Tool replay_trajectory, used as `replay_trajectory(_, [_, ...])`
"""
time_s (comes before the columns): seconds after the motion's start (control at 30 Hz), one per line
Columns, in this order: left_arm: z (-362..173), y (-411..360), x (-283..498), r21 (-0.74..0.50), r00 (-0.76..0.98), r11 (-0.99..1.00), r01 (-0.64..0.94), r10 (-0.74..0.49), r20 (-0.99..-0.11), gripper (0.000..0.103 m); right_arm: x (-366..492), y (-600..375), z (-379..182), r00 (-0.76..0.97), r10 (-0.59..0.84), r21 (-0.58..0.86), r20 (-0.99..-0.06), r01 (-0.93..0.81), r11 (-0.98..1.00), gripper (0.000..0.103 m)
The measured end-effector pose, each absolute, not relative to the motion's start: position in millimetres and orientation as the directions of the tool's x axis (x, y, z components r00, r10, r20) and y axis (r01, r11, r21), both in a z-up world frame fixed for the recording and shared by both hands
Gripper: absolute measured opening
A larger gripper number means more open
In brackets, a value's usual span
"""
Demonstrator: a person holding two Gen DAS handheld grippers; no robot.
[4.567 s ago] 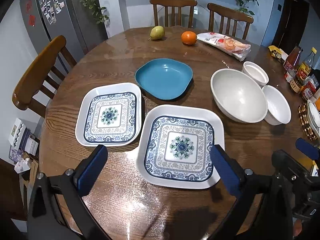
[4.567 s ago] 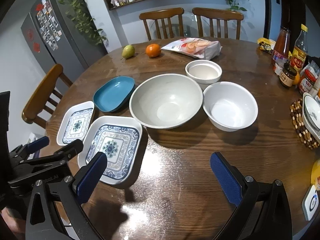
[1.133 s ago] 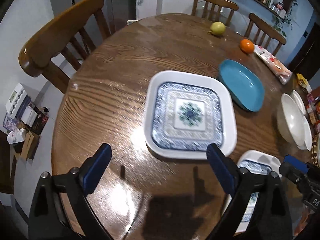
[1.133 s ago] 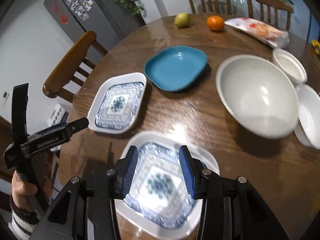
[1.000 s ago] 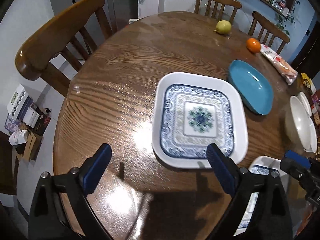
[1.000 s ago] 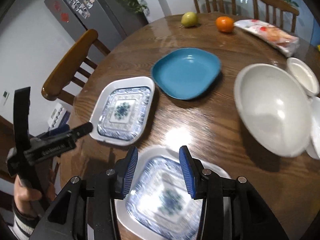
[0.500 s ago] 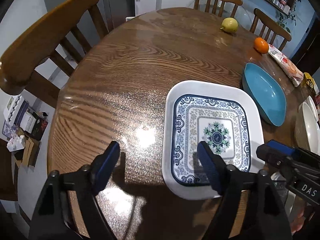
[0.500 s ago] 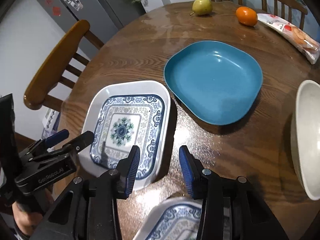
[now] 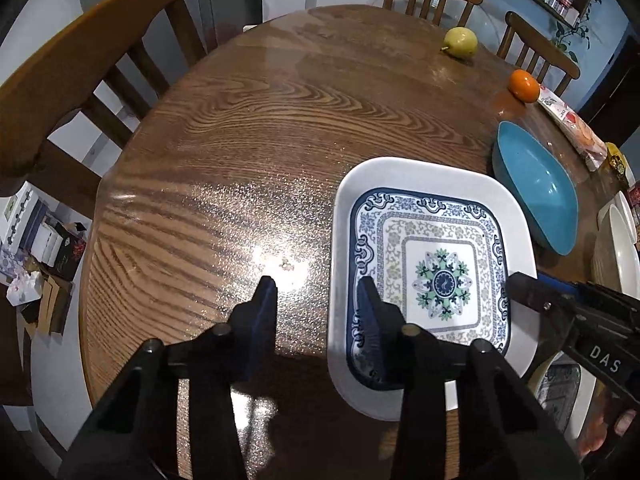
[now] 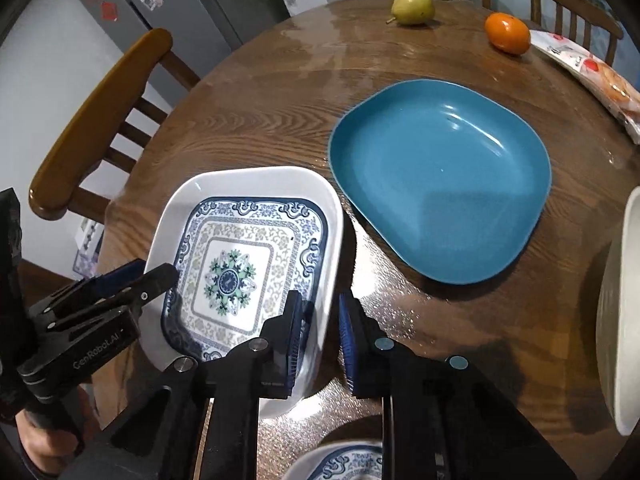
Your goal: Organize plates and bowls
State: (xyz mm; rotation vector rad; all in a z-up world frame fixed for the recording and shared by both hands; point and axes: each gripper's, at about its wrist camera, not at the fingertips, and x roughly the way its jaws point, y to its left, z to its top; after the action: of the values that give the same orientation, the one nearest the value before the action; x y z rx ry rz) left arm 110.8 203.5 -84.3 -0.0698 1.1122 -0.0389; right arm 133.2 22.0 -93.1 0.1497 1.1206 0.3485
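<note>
Fingers of both grippers straddle opposite rims of the patterned plate (image 9: 436, 280) on the table (image 9: 240, 152), left gripper (image 9: 316, 312) and right gripper (image 10: 318, 328) part-spread and not visibly clamped, likely for a two-sided lift toward the second patterned plate (image 10: 344, 464).

A square white plate (image 10: 248, 256) with blue patterning is lying flat near the desk's (image 10: 280, 92) near edge; a teal plate (image 10: 440, 176) is sitting just beyond it, toward the centre.
</note>
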Motion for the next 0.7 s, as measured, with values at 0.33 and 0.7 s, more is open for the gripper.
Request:
replay_trajectory(0.33, [-84, 195, 108, -0.077, 0.447, 0.997, 0.026, -0.081, -0.891, 0.024, 135, 28, -93, 0.399, 0.337, 0.267, -0.853, -0.223, 0.938, 0.009])
replay_trajectory(0.7, [-66, 192, 96, -0.059, 0.486, 0.998, 0.011, -0.057, -0.872, 0.023, 122, 23, -79, 0.415, 0.384, 0.307, -0.825, -0.242, 0.92, 0.009])
